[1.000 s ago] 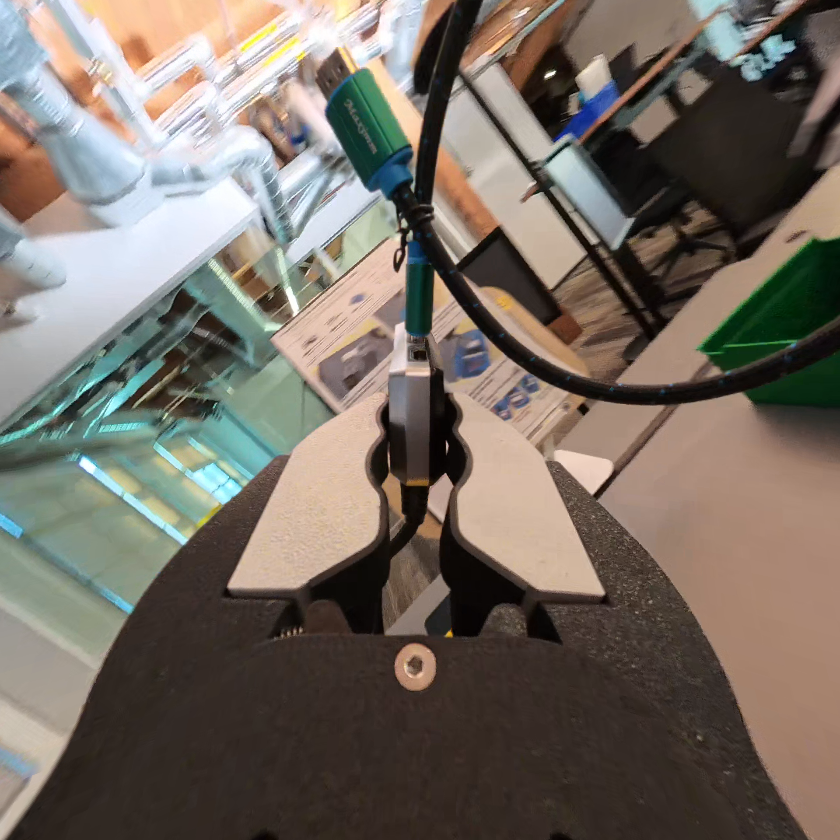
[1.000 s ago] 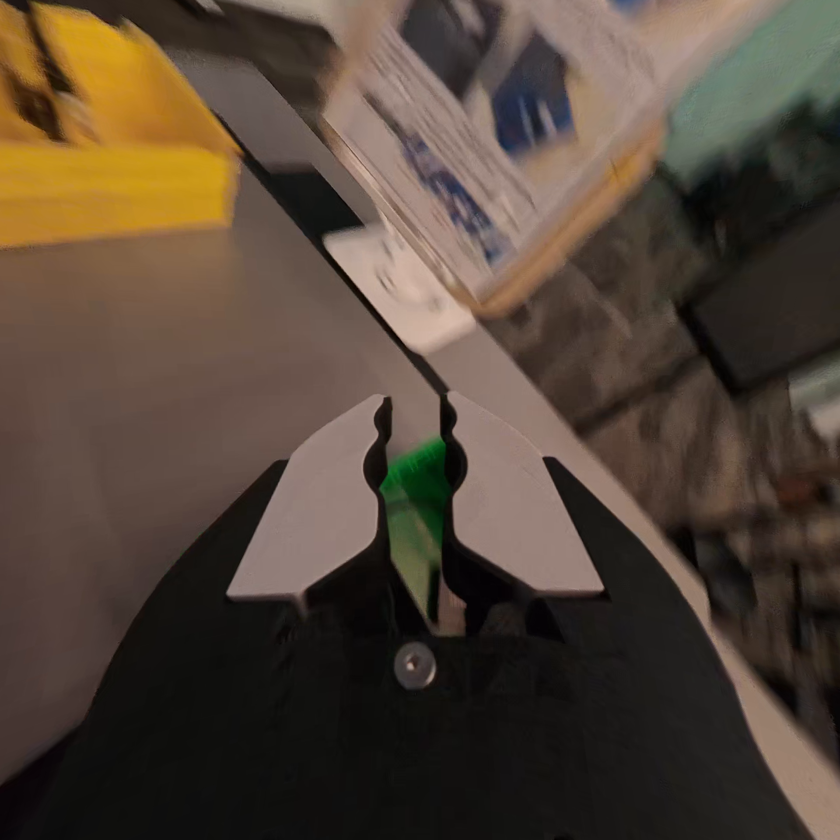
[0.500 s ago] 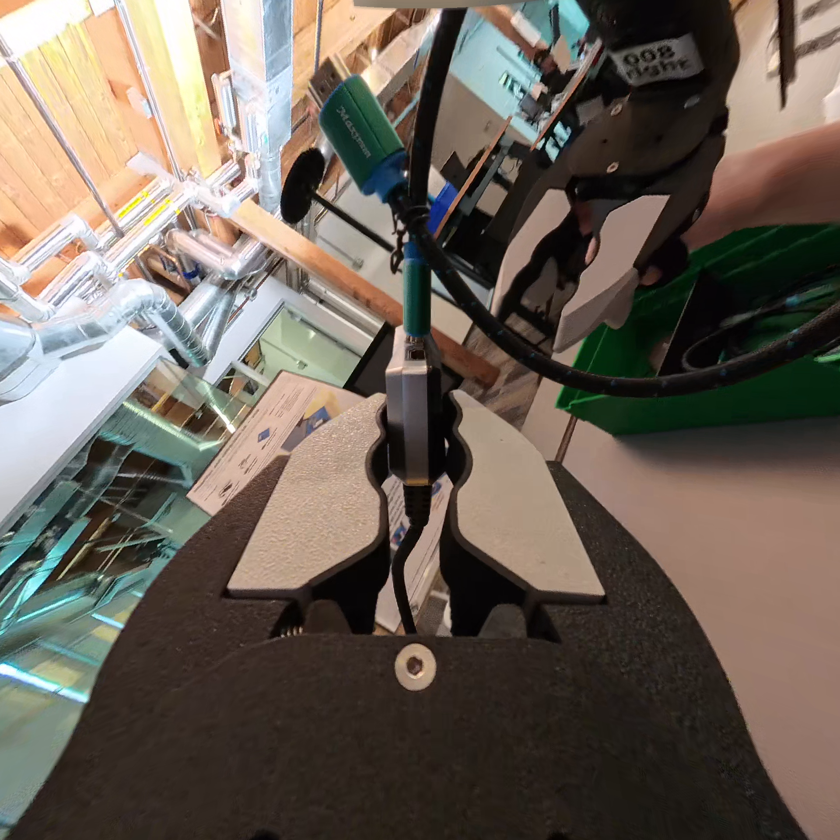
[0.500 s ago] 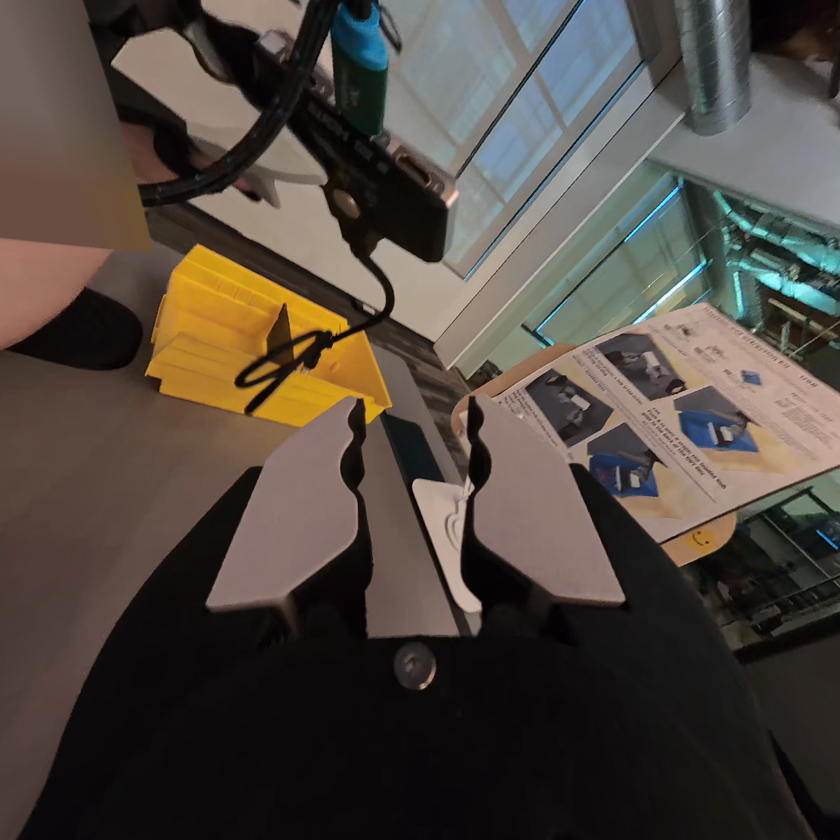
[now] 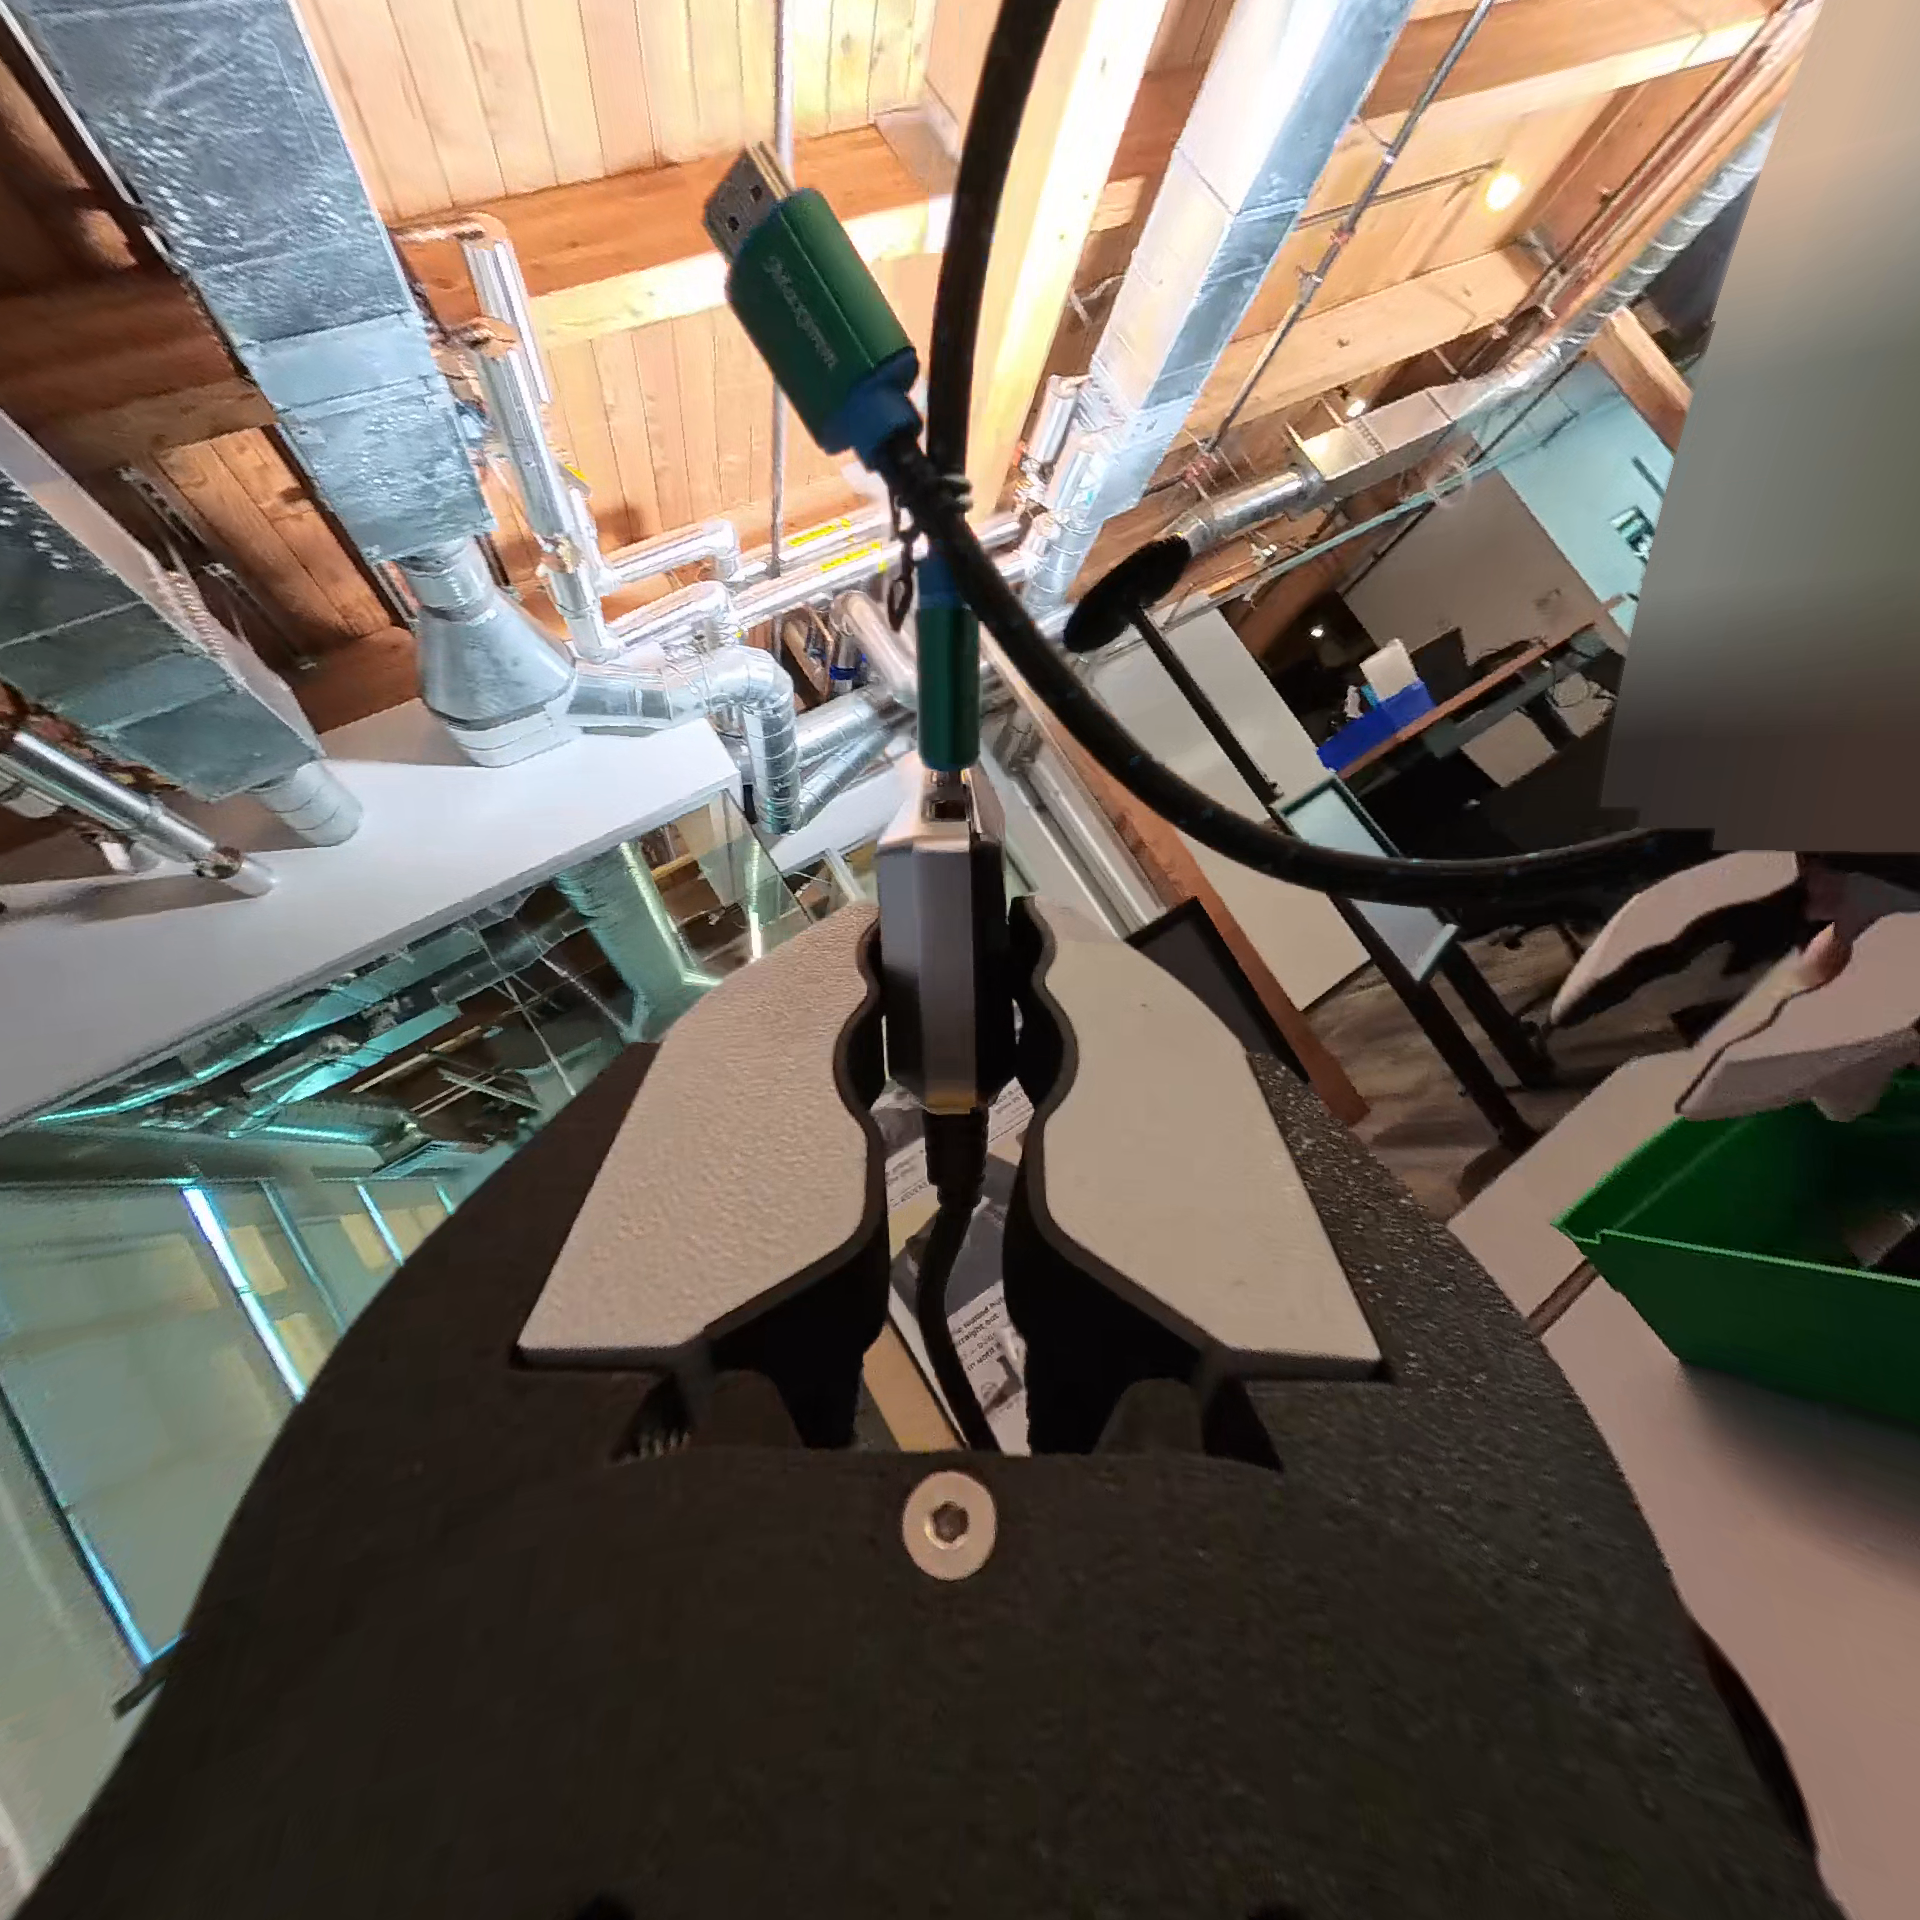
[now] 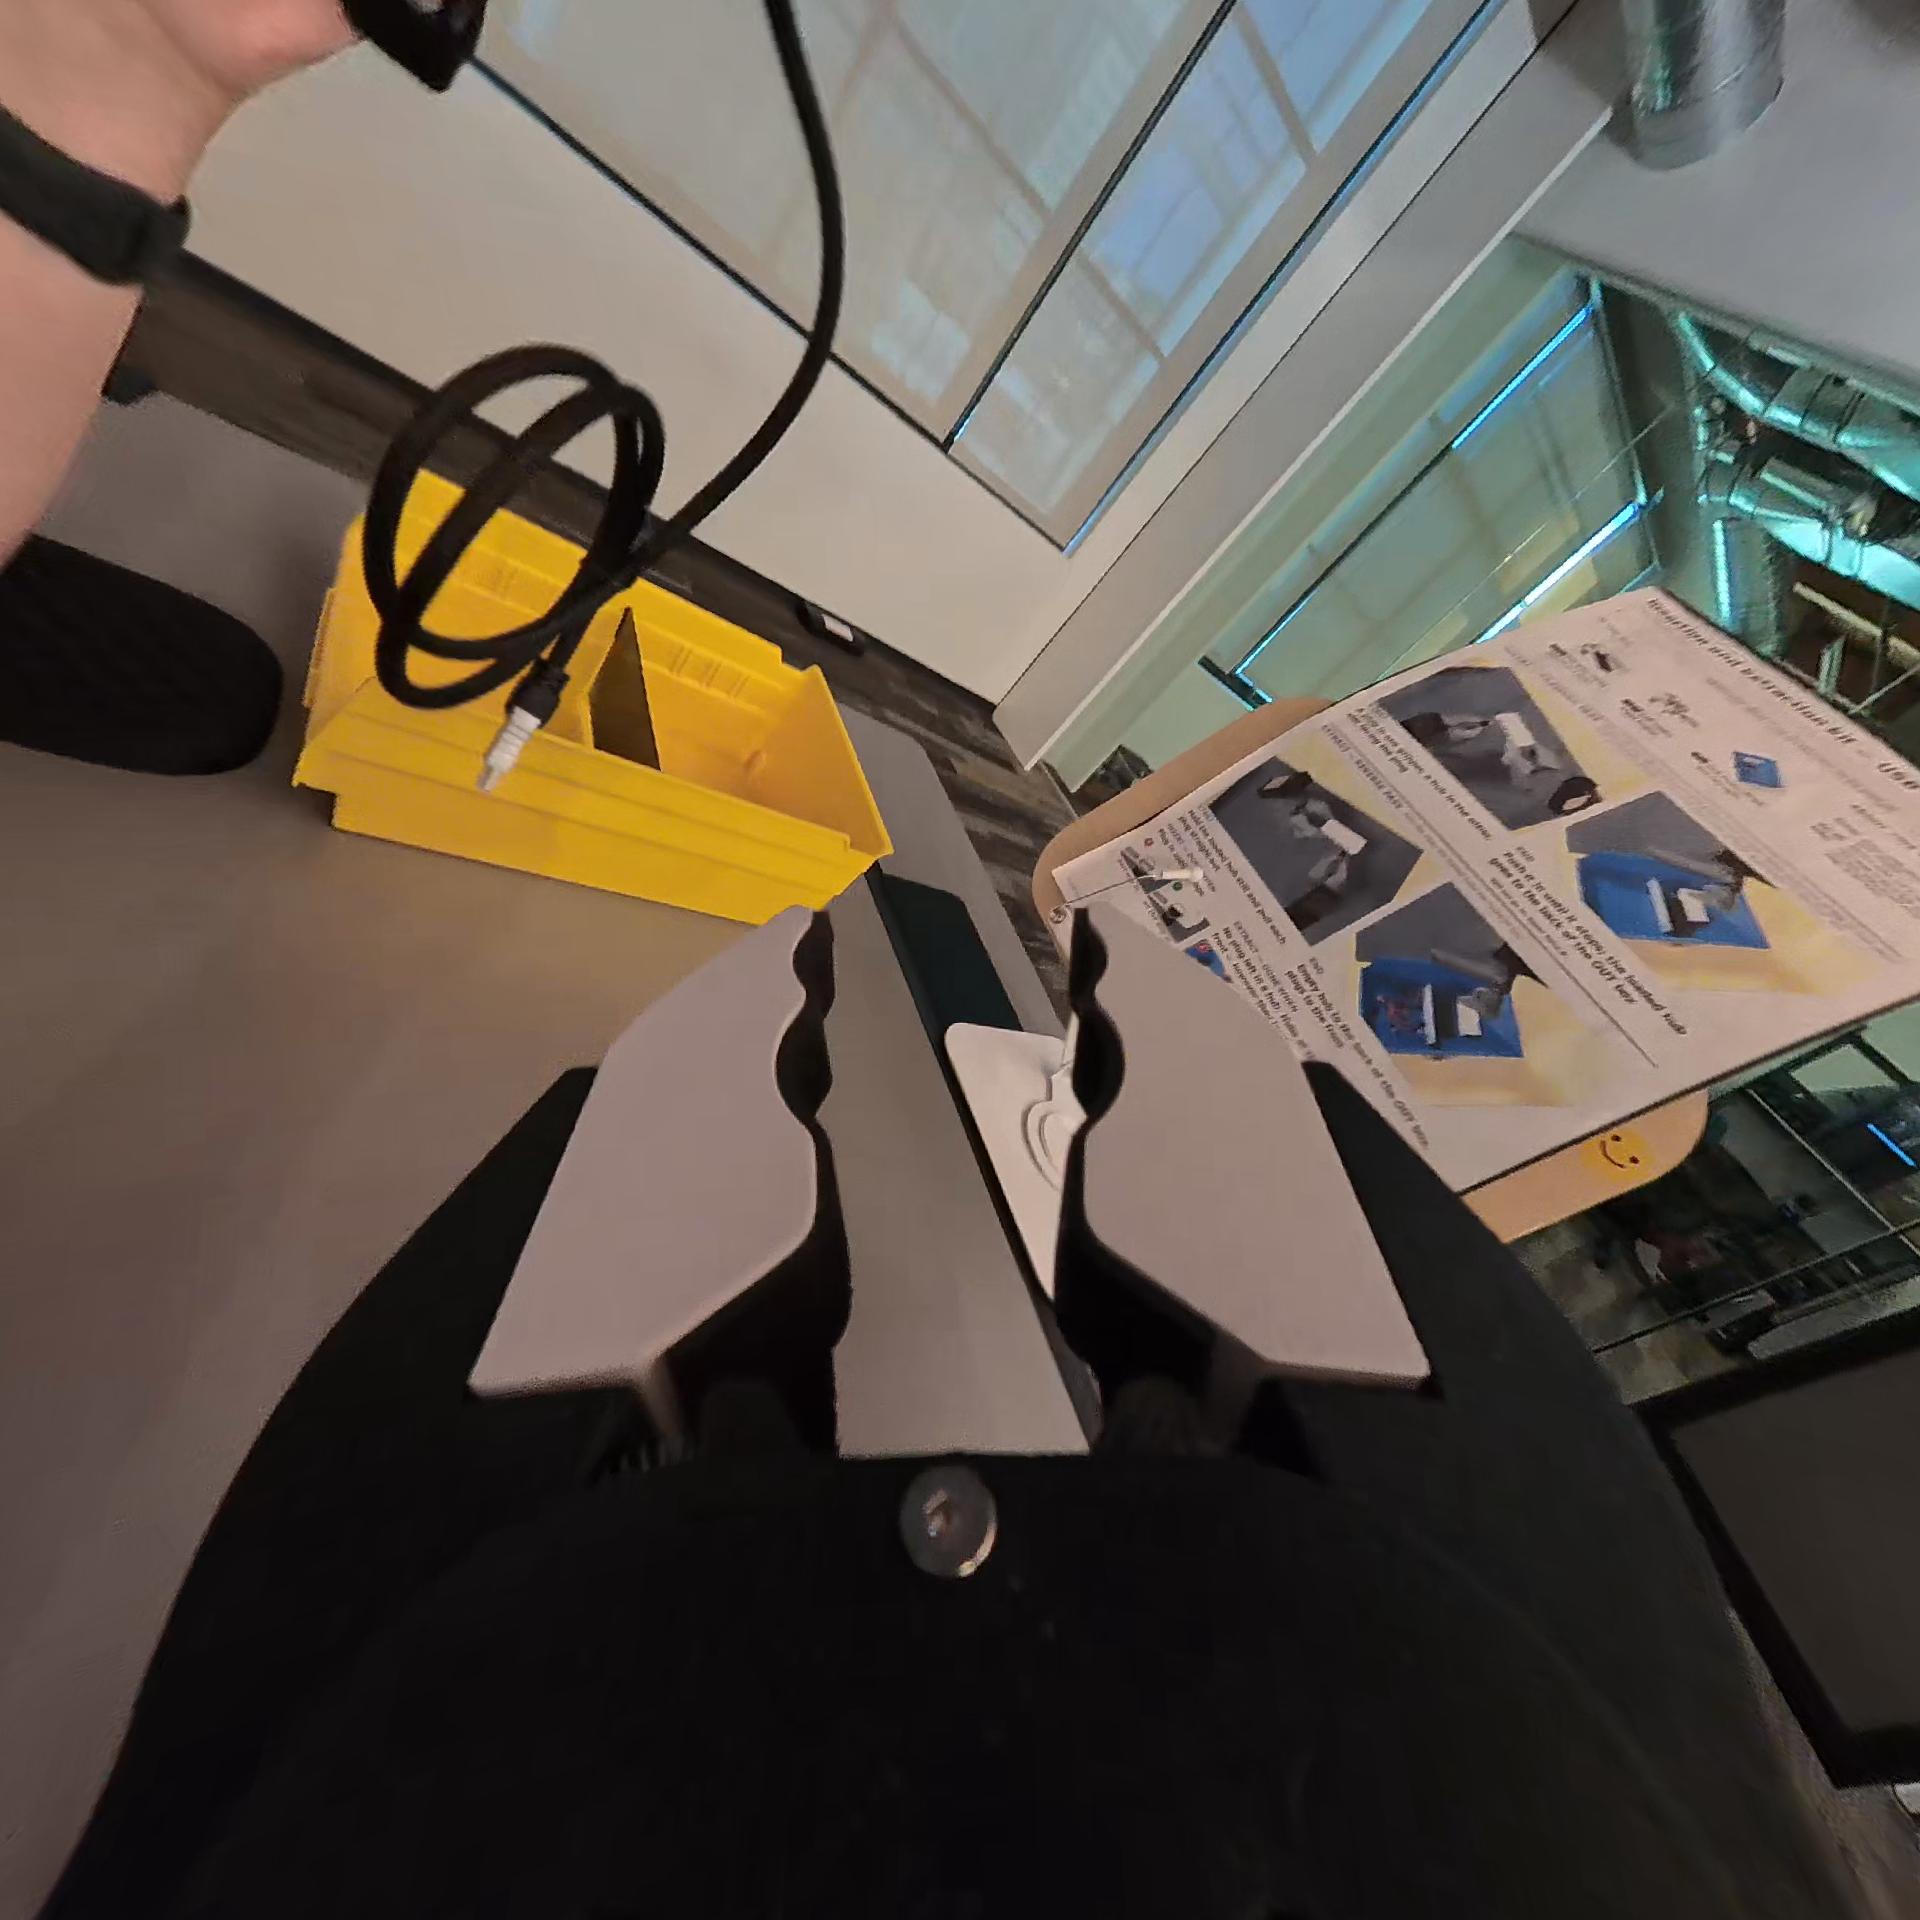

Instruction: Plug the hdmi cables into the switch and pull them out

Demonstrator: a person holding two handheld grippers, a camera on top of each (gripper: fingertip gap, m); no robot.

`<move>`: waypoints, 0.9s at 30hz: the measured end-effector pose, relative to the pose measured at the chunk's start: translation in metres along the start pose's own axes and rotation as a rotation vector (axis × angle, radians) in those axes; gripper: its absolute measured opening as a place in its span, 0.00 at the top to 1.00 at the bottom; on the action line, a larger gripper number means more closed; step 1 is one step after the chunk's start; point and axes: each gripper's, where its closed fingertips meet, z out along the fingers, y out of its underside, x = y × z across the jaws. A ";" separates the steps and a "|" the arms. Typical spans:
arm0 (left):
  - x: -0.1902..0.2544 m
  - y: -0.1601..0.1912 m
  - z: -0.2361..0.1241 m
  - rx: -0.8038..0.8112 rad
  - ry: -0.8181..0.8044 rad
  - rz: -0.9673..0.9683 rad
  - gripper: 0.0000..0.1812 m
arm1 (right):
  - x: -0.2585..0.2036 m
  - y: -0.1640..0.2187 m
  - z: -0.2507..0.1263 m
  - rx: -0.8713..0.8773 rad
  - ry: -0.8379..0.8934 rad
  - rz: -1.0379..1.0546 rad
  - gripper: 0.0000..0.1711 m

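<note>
You had the left gripper (image 5: 943,925) clenched on the grey switch (image 5: 928,971), holding it edge-on and raised above the table (image 6: 260,1091), with its thin lead trailing down between the fingers. One green HDMI plug (image 5: 949,681) sat seated in the far end of the switch, while the second green plug (image 5: 816,312) hung free above and to the left of it, metal tip pointing up and away, tied to the thick black braided cable (image 5: 1049,665) that looped off to the right. Your right gripper (image 6: 945,997) was released and held nothing; in the left wrist view it (image 5: 1766,997) hovered at the far right above the green bin (image 5: 1756,1288), well apart from either plug. In the right wrist view a coiled black lead (image 6: 520,540) dangled over the yellow bin (image 6: 623,790), and an instruction sheet (image 6: 1507,862) lay to the right. Judging from this, the risk lay in the cable: its stiff loop was levering on the seated plug, so a sideways tug could have twisted the switch in your narrow grip or strained the port. Reaching for the loose plug, you could have caught the cable instead, and a skewed pull on the seated one might have dragged the switch out of the jaws.
</note>
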 end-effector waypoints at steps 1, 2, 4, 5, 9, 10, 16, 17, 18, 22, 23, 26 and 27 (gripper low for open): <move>0.000 0.000 0.006 -0.014 0.025 -0.007 0.88 | -0.001 0.002 0.002 -0.004 -0.009 0.006 0.74; 0.002 -0.001 0.013 -0.026 0.059 -0.011 0.89 | -0.002 0.003 0.003 -0.006 -0.019 0.011 0.74; 0.016 -0.002 0.022 -0.034 0.149 -0.009 0.89 | -0.003 0.003 0.005 -0.005 -0.030 0.014 0.74; 0.027 -0.001 0.025 -0.041 0.197 -0.006 0.89 | -0.004 0.002 0.004 0.002 -0.033 0.013 0.74; 0.092 0.031 0.025 -0.112 0.430 0.037 0.88 | -0.005 -0.009 -0.002 0.049 -0.026 -0.011 0.73; 0.107 0.043 0.024 -0.133 0.471 0.041 0.89 | -0.005 -0.016 -0.006 0.072 -0.021 -0.020 0.71; 0.177 0.086 0.026 -0.139 0.693 0.085 0.88 | -0.005 -0.025 -0.015 0.066 0.038 -0.144 0.66; 0.186 0.087 0.026 -0.121 0.723 0.083 0.88 | -0.008 -0.023 -0.014 0.055 0.031 -0.162 0.64; 0.193 0.087 0.026 -0.100 0.750 0.081 0.88 | -0.012 -0.020 -0.011 0.044 0.013 -0.178 0.64; 0.219 0.085 0.020 -0.045 0.850 0.079 0.89 | -0.036 -0.001 -0.002 -0.036 -0.100 -0.279 0.80; 0.220 0.088 0.020 -0.050 0.844 0.100 0.89 | -0.038 0.002 -0.002 -0.047 -0.108 -0.314 0.84; 0.222 0.095 0.021 -0.080 0.803 0.162 0.87 | -0.040 0.008 -0.001 -0.077 -0.136 -0.327 0.86; 0.222 0.096 0.023 -0.078 0.769 0.201 0.86 | -0.041 0.009 0.000 -0.069 -0.133 -0.345 0.86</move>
